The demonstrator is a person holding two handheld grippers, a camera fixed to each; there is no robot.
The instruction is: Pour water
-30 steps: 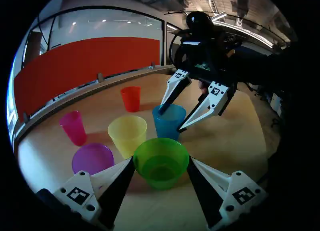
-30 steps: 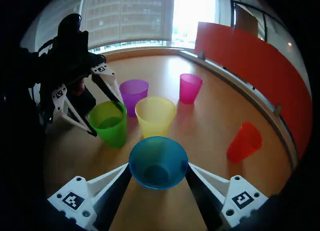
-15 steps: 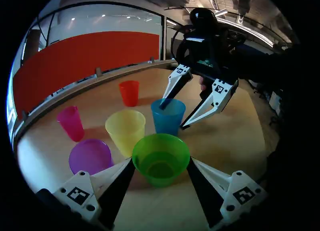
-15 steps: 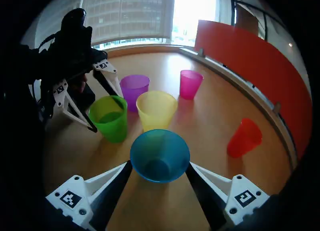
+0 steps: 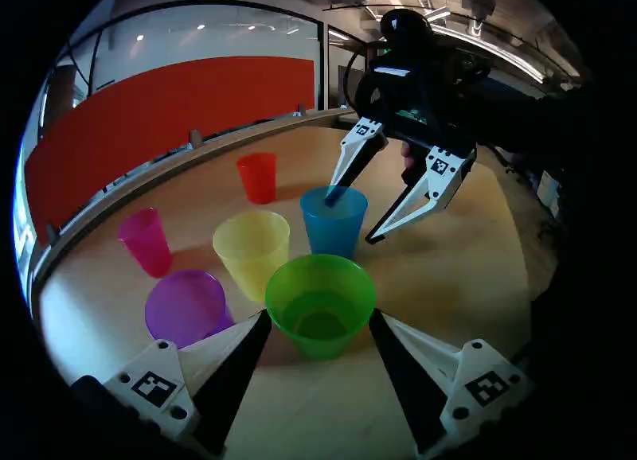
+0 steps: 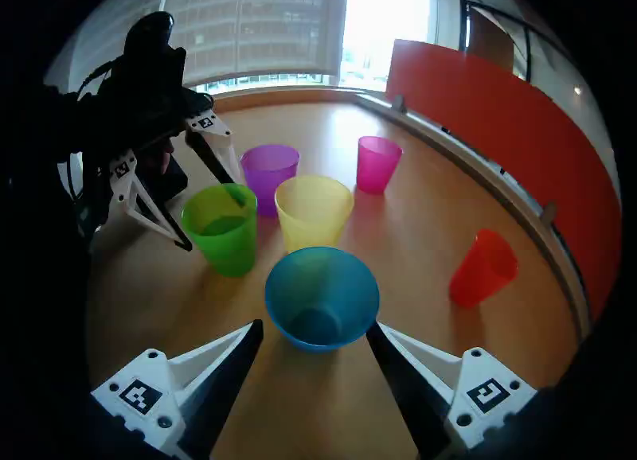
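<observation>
**Two light plastic cups, each framed by spread fingers**

The left hand-held gripper (image 5: 319, 321) has its fingers apart on either side of the green cup (image 5: 320, 289). They sit close to its wall, but I cannot tell whether they touch it. That cup stands on the desk and holds a shallow pool of water.

The right hand-held gripper (image 6: 312, 326) is likewise spread around the blue cup (image 6: 322, 293), with a gap showing at one side.

Both cups look like thin, smooth plastic: light, easily squashed and apt to slip. I would grip at mid-wall, below the flared rim, with gentle pressure.

The wooden desk (image 5: 462, 277) is flat and glossy, so an unheld cup may slide. A yellow cup (image 5: 251, 249) stands just beside both, with a purple cup (image 5: 185, 307), a pink cup (image 5: 146, 241) and a red cup (image 5: 258, 176) farther off. A red panel (image 5: 159, 110) edges the desk, and a bright window (image 6: 255, 30) lies beyond.
</observation>
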